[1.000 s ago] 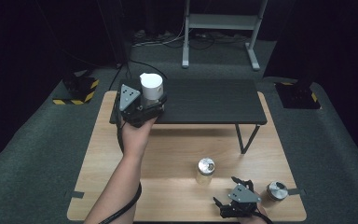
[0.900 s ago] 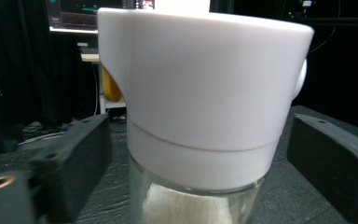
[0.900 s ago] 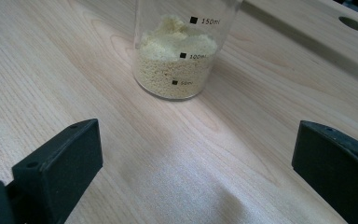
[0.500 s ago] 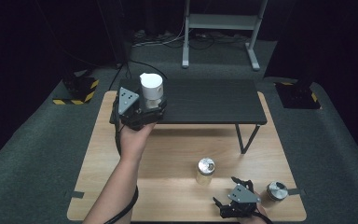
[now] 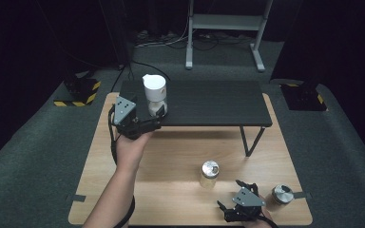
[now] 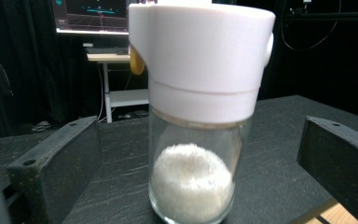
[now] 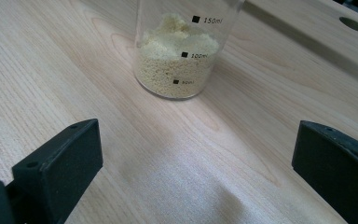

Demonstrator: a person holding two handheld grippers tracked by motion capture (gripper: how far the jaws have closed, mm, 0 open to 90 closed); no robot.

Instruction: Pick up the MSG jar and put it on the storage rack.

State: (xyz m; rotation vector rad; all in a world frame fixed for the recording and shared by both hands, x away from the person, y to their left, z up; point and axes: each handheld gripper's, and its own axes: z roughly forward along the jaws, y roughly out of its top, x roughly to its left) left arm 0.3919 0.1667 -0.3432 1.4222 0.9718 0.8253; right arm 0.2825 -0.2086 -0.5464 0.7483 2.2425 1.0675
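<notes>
Now the left hand-held gripper (image 5: 156,115) has just spread its jaws apart; the white-capped glass shaker (image 5: 155,94) stands upright between them on the dark raised shelf (image 5: 209,102), untouched by either. Farther right, the right hand-held gripper (image 5: 229,208) rests on the wooden counter (image 5: 171,156), jaws wide, facing a measuring jar (image 7: 182,51) of yellowish grains.

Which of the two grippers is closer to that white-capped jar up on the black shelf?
The left. The left gripper has its open fingers on either side of the white-capped jar, not pressing it. The right gripper sits far off, low over the wooden table beside a beaker.
</notes>
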